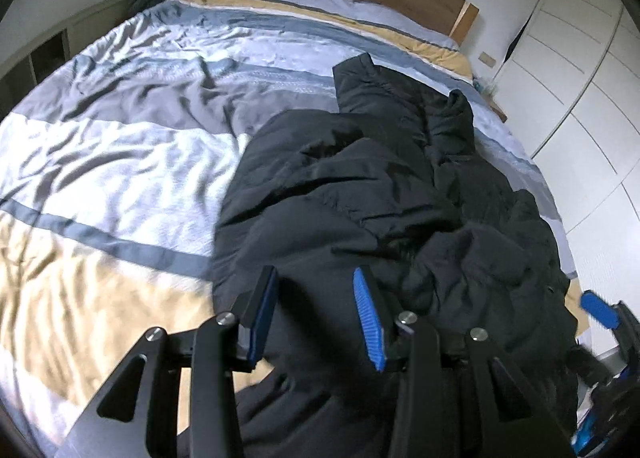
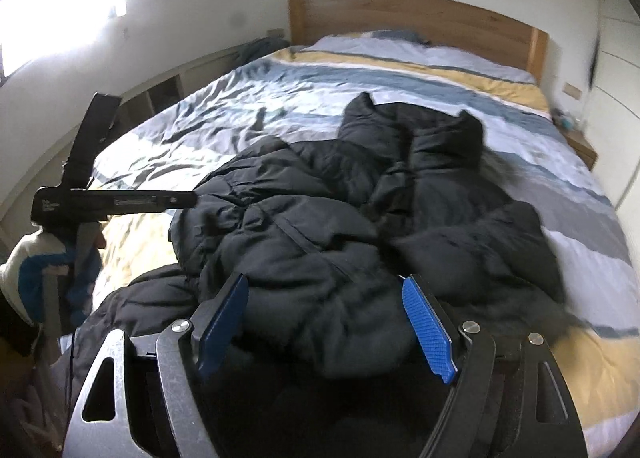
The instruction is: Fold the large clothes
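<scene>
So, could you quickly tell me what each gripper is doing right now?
Left gripper: open, holding nothing, above the black jacket.
Right gripper: open wide, holding nothing, over the same jacket.

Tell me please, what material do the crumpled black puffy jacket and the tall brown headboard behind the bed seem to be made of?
Crumpled black puffy jacket: probably padded synthetic shell, such as nylon or polyester; it shows stitched, swollen panels and a faint sheen on the folds. The filling cannot be seen.
Tall brown headboard: looks like wood or wood veneer, matte; warm colour with faint grain streaks. Solid or veneer cannot be told.
</scene>
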`<state>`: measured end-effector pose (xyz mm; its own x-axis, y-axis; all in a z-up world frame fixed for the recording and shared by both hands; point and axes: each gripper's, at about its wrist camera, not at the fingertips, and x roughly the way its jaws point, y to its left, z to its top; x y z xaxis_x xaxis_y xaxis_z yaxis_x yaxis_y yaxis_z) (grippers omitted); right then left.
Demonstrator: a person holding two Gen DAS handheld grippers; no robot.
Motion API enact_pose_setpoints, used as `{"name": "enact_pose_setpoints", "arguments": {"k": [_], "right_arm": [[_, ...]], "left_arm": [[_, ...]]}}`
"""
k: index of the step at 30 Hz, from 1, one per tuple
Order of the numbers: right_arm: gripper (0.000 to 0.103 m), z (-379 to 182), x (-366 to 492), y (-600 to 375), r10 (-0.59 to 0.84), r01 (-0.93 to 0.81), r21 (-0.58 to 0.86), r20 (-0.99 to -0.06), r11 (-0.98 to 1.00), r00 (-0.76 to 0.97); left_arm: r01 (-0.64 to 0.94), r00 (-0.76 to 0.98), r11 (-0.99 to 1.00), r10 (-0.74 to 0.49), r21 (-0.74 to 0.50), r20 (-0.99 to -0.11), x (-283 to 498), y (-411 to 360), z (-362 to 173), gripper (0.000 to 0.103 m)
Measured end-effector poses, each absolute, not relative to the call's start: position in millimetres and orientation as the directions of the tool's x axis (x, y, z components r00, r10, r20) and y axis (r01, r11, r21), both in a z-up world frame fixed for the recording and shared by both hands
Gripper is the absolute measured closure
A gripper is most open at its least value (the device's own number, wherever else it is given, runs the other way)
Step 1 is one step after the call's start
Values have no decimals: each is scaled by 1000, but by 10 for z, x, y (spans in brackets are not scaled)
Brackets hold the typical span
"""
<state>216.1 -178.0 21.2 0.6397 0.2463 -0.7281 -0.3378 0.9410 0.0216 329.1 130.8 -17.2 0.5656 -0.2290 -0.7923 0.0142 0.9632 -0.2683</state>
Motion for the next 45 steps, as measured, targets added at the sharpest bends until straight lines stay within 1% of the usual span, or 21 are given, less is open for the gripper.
{"name": "enact_pose_setpoints", "arguments": {"k": [3, 6, 10, 15, 16, 21, 25, 31, 32, 34, 39, 45], "right_arm": [[24, -4, 2332, -1684, 265, -361, 35, -746, 932, 611], [24, -202, 2409, -1736, 247, -343, 35, -764, 939, 597], [24, -376, 2379, -1999, 220, -294, 49, -783, 955, 582], [24, -288, 2225, -2342, 174, -217, 52, -787, 975, 592], [24, -226, 2144, -2423, 148, -195, 35, -785, 980, 601], [24, 72, 1795, -2761, 120, -132, 45, -760, 990, 638], [24, 404, 1443, -3004, 115, -98, 66, -717, 993, 687], [24, 808, 1104, -3283, 116, -72, 94, -656, 993, 746], [24, 856, 1070, -3326, 114, -70, 93, -649, 993, 752], [24, 960, 1004, -3413, 103, -64, 85, -634, 994, 766], [22, 1121, 945, -3659, 83, -28, 99, -601, 995, 795], [21, 1105, 1095, -3878, 58, 9, 111, -591, 994, 805]], "left_arm": [[27, 527, 966, -234, -259, -817, 3403, 1186, -412, 65], [43, 496, 976, -207, -214, -843, 3420, 1056, -616, 63], [26, 495, 978, -192, -206, -847, 3410, 1019, -603, 62], [16, 518, 977, -189, -212, -834, 3165, 979, -330, 62], [16, 530, 977, -190, -214, -827, 3082, 962, -244, 62], [8, 567, 974, -191, -226, -802, 2719, 879, 125, 62], [13, 590, 984, -153, -180, -793, 2433, 719, 411, 62], [55, 612, 990, -135, -129, -779, 2152, 418, 851, 62], [64, 619, 991, -129, -114, -775, 2117, 392, 947, 61], [63, 640, 994, -112, -94, -760, 2067, 390, 1106, 47], [25, 689, 992, -108, -126, -716, 2064, 538, 1391, 45], [0, 721, 991, -95, -137, -686, 2320, 647, 1509, 45]]}}
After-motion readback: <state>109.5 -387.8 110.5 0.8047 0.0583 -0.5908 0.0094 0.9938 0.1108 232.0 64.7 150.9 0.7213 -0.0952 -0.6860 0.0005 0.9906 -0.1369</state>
